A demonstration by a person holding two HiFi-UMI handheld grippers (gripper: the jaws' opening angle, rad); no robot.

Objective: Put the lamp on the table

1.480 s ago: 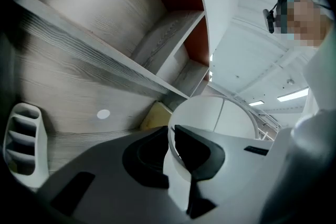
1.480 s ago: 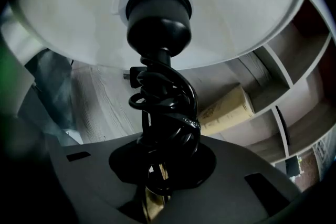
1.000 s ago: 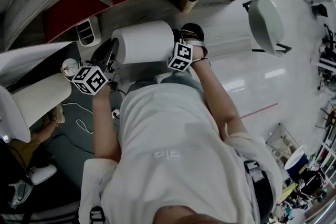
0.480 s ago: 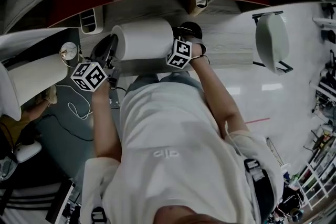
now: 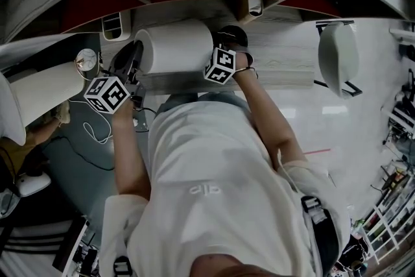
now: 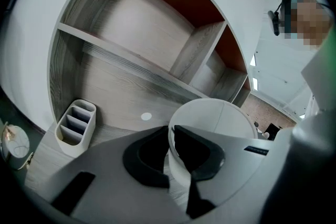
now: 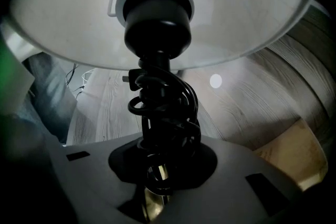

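The table with its curved shelf unit fills the far part of the scene, and you hold the lamp over its wood surface, between your two grippers and close in front of the shelves. No view shows the lamp's foot, so I cannot tell whether it already touches the table. Your left gripper is closed on the thin rim of the white shade: the wall of the shade stands between the two black pads. Your right gripper is closed around the black stem, low down, where the cord is wound many times around it. Here is the first danger, I think: the jaws press partly on loose cord loops and not on the hard stem, so the lamp can turn or slide in the grip when you lower it. The second danger is the shade: if you pull or press with the left gripper, the rim may bend or the shade may tilt on its holder. Because you do not see the foot, you may also set it down crooked and the lamp falls over when you release it. The small organiser stands on the table at the left, and the shade can knock it if you move that way.
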